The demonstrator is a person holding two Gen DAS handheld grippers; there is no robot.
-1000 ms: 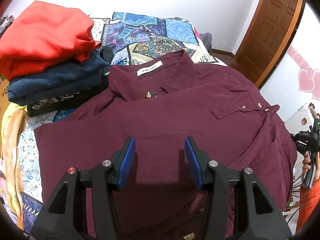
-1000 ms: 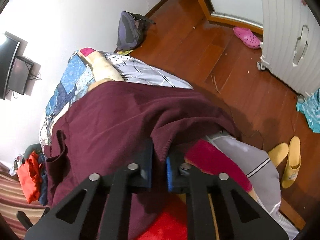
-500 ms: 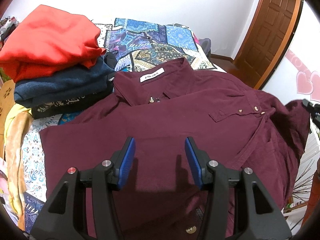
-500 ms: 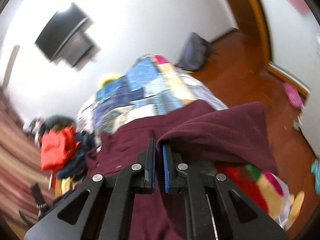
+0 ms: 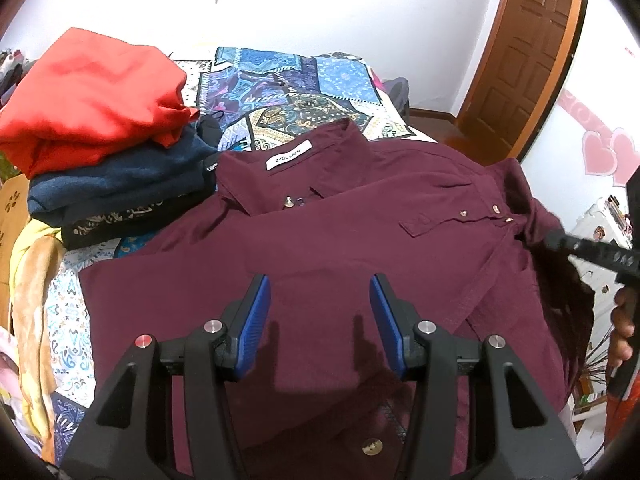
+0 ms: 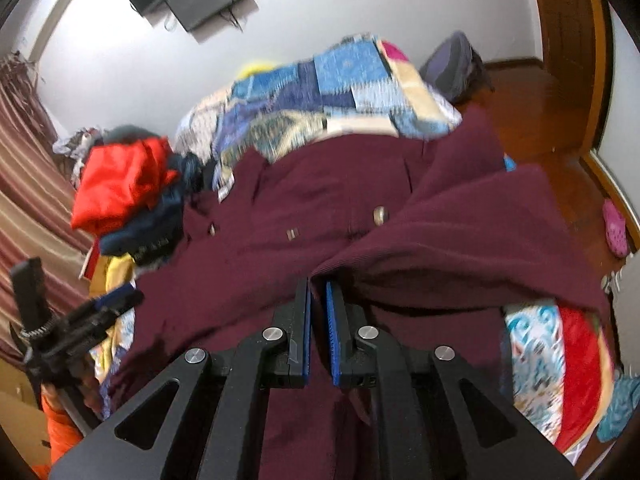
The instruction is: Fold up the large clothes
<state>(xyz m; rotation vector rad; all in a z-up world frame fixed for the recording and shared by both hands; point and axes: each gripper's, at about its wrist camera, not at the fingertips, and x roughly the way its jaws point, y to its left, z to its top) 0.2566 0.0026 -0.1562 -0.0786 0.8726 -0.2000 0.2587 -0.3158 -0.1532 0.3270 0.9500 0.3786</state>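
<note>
The right gripper (image 6: 318, 300) pinches a maroon sleeve edge, lifted over the shirt (image 5: 320, 240) spread just ahead on the bed (image 5: 288, 92). The left gripper (image 5: 320, 316) hovers spread and empty above the shirt's middle. Beyond it to the left sits a folded stack (image 5: 100, 140); this shirt's folding looks barely begun, body folds remaining

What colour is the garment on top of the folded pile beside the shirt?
Bright red garment, resting on a dark blue one; clearest in the left wrist view.
</note>
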